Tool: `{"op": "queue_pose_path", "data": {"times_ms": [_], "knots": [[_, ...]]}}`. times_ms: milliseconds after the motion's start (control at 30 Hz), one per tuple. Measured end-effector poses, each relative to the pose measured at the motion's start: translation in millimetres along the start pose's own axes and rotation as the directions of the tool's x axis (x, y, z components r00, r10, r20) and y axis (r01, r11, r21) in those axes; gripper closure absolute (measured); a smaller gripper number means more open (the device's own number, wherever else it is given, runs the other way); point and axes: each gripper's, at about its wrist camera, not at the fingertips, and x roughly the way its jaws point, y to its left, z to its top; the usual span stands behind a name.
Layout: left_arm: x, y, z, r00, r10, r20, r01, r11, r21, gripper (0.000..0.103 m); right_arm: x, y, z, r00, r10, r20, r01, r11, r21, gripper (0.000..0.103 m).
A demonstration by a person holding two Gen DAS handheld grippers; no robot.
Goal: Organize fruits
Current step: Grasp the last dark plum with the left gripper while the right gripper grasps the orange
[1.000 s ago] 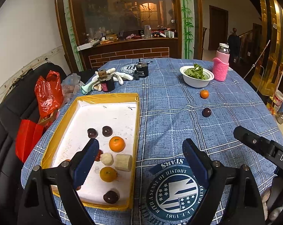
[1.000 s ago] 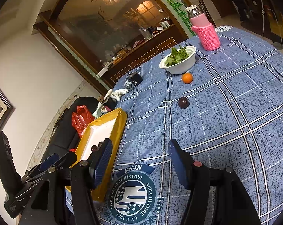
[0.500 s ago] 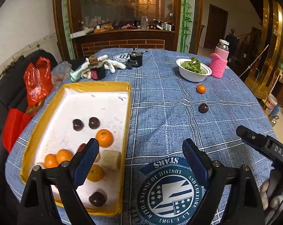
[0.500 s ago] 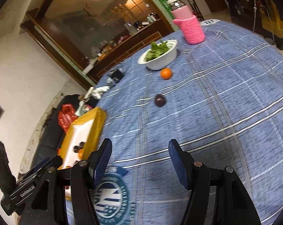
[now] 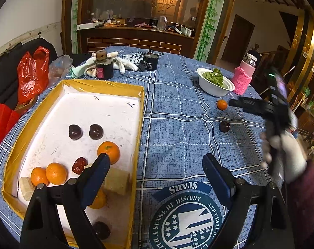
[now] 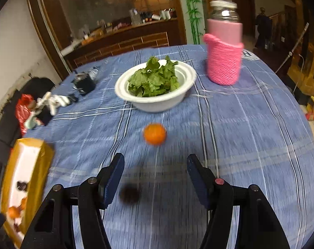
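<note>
A yellow-rimmed white tray (image 5: 73,85) on the blue checked tablecloth holds several oranges, dark plums, a red date and pale chunks. One orange (image 5: 222,104) and one dark plum (image 5: 224,126) lie loose on the cloth to the right. In the right wrist view the orange (image 6: 154,134) is just ahead of my open right gripper (image 6: 155,176) and the blurred plum (image 6: 129,194) lies between its fingers, near the left one. My left gripper (image 5: 155,176) is open and empty above the tray's near right edge. The right gripper also shows in the left wrist view (image 5: 246,103).
A white bowl of greens (image 6: 155,87) and a pink-sleeved bottle (image 6: 224,47) stand behind the loose orange. White gloves (image 5: 119,62), two dark jars (image 5: 104,68) and red bags (image 5: 33,72) are at the far left. The tray shows at left in the right wrist view (image 6: 38,151).
My right gripper has moved forward across the table to the loose orange and plum. My left gripper has risen and drawn back a little, still open.
</note>
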Motion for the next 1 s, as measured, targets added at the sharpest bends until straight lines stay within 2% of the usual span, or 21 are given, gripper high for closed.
{"op": "queue_pose_path", "data": {"times_ms": [167, 233, 267, 333, 433, 500, 633, 733, 867, 933, 1000], "knots": [[6, 0, 0, 1.000, -0.010, -0.012, 0.010, 1.000, 0.018, 0.013, 43, 14, 15, 0.996, -0.071, -0.050, 0.067, 0.995, -0.079, 0.036], [9, -2, 0, 1.000, -0.016, -0.021, 0.016, 1.000, 0.023, 0.013, 55, 17, 12, 0.992, -0.104, -0.070, 0.095, 0.988, -0.122, 0.050], [11, -3, 0, 0.999, -0.020, -0.026, 0.020, 0.999, 0.024, 0.013, 57, 17, 11, 0.991, -0.112, -0.077, 0.101, 0.986, -0.133, 0.073], [14, -7, 1, 0.999, -0.026, -0.030, 0.026, 0.999, 0.028, 0.013, 53, 10, 9, 0.994, -0.068, -0.084, 0.059, 0.994, -0.096, 0.074], [20, -19, 4, 0.998, -0.047, -0.044, 0.049, 0.998, 0.044, 0.013, 31, -4, 4, 0.999, -0.022, -0.043, 0.021, 0.999, -0.026, 0.074], [23, -30, 7, 0.997, -0.065, -0.051, 0.068, 0.996, 0.061, 0.013, 4, -15, -7, 0.997, 0.075, -0.022, -0.074, 0.996, 0.040, 0.074], [39, -60, 14, 0.989, -0.118, -0.087, 0.127, 0.986, 0.107, 0.013, -48, -25, -46, 0.979, 0.199, 0.032, -0.201, 0.977, 0.076, 0.073], [64, -87, 22, 0.977, -0.173, -0.123, 0.188, 0.975, 0.121, 0.013, -66, -29, -69, 0.975, 0.211, 0.070, -0.217, 0.973, 0.080, 0.073], [96, -115, 28, 0.974, -0.174, -0.146, 0.194, 0.971, 0.140, 0.014, -68, -40, -79, 0.980, 0.170, 0.106, -0.180, 0.979, 0.095, 0.073], [110, -122, 30, 0.971, -0.175, -0.162, 0.195, 0.974, 0.115, 0.019, -66, -48, -76, 0.979, 0.175, 0.106, -0.187, 0.975, 0.119, 0.073], [126, -128, 33, 0.963, -0.205, -0.176, 0.222, 0.971, 0.086, 0.026, -65, -55, -77, 0.981, 0.159, 0.108, -0.174, 0.975, 0.141, 0.072]]}}
